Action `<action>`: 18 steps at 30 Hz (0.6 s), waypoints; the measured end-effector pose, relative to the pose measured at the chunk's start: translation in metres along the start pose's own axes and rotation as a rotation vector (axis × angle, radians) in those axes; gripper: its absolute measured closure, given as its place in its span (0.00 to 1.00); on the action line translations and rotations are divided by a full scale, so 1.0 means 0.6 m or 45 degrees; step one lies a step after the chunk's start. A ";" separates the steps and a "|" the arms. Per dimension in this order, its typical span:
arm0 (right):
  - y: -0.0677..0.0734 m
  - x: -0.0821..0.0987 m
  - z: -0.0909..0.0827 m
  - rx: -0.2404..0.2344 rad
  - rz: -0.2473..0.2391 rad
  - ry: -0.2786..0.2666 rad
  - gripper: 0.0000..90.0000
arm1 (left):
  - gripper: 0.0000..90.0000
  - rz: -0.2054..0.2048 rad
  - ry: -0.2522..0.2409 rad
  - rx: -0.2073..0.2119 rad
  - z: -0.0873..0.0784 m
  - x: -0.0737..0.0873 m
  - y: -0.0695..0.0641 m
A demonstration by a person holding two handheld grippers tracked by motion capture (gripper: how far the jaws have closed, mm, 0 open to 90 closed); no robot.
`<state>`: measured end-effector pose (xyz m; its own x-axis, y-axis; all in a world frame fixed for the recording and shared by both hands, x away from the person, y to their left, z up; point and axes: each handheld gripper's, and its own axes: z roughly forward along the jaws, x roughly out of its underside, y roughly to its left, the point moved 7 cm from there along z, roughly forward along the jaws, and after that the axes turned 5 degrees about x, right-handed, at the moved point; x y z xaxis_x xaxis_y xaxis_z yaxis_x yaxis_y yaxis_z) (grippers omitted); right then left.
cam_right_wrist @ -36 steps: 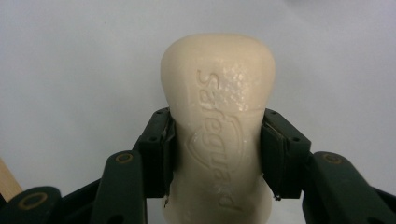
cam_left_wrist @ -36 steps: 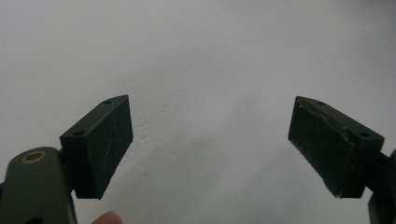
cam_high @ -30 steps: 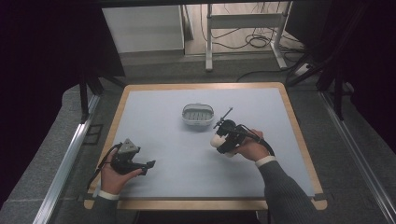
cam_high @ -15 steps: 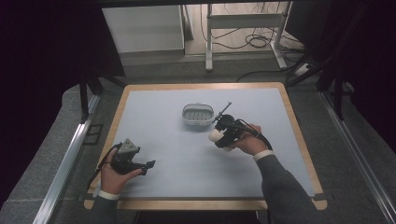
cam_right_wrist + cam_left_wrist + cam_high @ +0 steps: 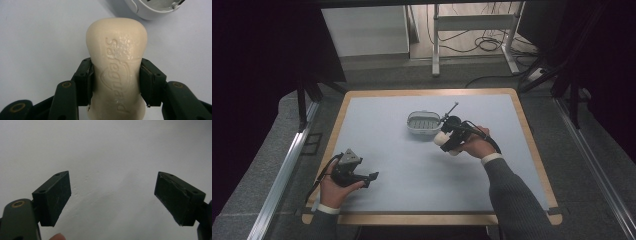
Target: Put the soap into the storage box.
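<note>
The high view looks forward and down from above the person's side onto the whole pale grey table mat with its wooden rim (image 5: 362, 95). The left gripper view faces bare mat at close range. The right gripper view, also close, shares the white oval plastic soap dish (image 5: 150, 10) (image 5: 424, 122) with the high view
</note>
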<state>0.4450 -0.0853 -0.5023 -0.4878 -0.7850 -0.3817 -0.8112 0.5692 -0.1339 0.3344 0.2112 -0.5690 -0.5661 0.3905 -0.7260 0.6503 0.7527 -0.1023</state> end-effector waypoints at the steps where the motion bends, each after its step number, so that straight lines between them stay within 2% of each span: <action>1: -0.001 -0.002 0.000 0.000 -0.004 0.003 0.55 | 0.16 0.000 0.000 0.001 0.000 0.000 0.000; 18: -0.015 -0.037 0.008 0.006 -0.055 0.005 0.55 | 0.16 0.003 0.003 0.006 0.003 0.000 -0.001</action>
<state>0.4644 -0.0719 -0.4974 -0.4536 -0.8098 -0.3721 -0.8301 0.5358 -0.1542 0.3346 0.2099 -0.5700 -0.5658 0.3932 -0.7247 0.6541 0.7492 -0.1041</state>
